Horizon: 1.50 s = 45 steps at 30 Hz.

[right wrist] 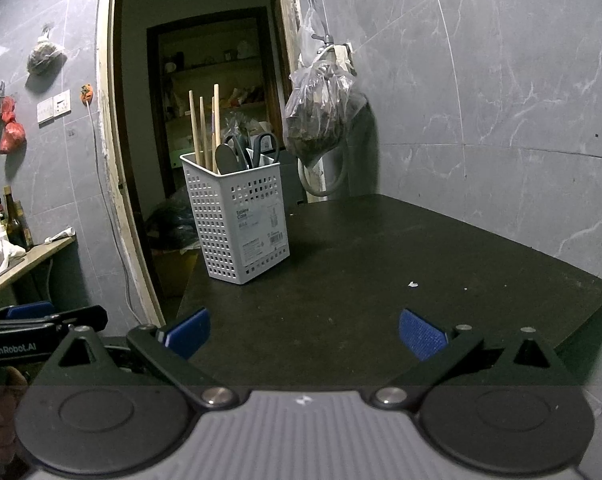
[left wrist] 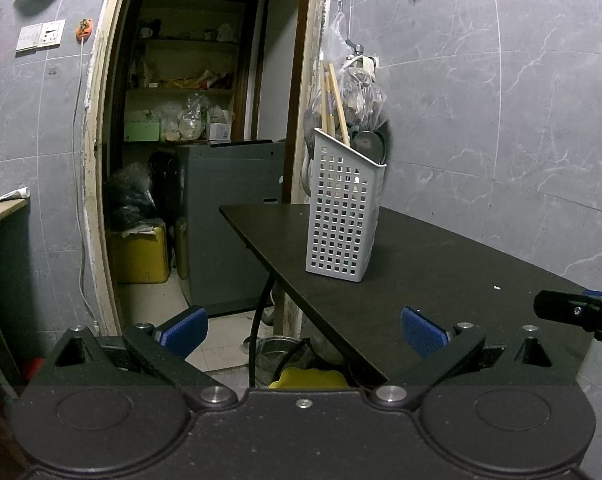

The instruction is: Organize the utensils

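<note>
Both claws are hovering low at the near edge of the black bench (right wrist: pixel 421 248), each spread wide and carrying nothing. Left claw (left wrist: pixel 303 330) is sitting over the bench's left edge, partly above the floor; right claw (right wrist: pixel 303 332) is sitting over the bench top.

Perforated grey utensil holder (right wrist: pixel 237 216) is standing upright near the bench's far left edge, well apart from both claws. It is holding wooden chopsticks (right wrist: pixel 205 128), a metal spoon (right wrist: pixel 225 158) and grey-handled scissors (right wrist: pixel 257 148), all upright. No loose utensil is showing on the bench; only 1 small white scrap (right wrist: pixel 413 284) is lying there.

Judgement: sorting looks finished or nearly so.

Risks from here:
- Holder is sitting close to the edge; a nudge from the left claw could be tipping it off toward the floor.
- Tall chopsticks are making it top-heavy; brushing them sideways could topple it.
- A plastic bag (right wrist: pixel 321 108) is hanging from the wall near the holder; it may snag a reach from the right.
</note>
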Motion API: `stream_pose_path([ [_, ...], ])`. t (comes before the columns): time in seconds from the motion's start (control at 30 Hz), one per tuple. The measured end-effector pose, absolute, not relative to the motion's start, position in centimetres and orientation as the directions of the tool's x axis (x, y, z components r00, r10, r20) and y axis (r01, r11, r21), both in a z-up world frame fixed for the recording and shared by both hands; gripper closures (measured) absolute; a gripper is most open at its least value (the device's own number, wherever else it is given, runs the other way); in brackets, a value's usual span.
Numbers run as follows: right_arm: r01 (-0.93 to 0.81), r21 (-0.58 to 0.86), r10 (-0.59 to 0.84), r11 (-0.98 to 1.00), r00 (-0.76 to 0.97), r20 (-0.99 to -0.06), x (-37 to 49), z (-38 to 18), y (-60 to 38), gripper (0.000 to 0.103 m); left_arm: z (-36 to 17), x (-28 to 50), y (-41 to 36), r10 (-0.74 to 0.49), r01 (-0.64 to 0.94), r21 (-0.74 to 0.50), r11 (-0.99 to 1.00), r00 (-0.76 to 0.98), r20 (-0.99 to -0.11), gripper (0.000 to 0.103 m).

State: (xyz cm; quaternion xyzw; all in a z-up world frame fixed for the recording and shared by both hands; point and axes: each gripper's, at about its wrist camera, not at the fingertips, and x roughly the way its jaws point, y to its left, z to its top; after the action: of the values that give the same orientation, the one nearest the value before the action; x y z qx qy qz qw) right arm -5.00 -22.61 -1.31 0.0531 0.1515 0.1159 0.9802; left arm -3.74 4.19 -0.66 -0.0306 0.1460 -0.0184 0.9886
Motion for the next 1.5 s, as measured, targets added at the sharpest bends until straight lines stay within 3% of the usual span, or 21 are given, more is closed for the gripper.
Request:
stream_pose_path([
  [1.5,-0.191,0.147,0.228,0.971,0.924,-0.306,-4.6,-1.7,-22.8,0.000,-1.5,-2.8,4.2,-0.092,0.070,-0.082,0.994,0.946,-0.311,0.001],
])
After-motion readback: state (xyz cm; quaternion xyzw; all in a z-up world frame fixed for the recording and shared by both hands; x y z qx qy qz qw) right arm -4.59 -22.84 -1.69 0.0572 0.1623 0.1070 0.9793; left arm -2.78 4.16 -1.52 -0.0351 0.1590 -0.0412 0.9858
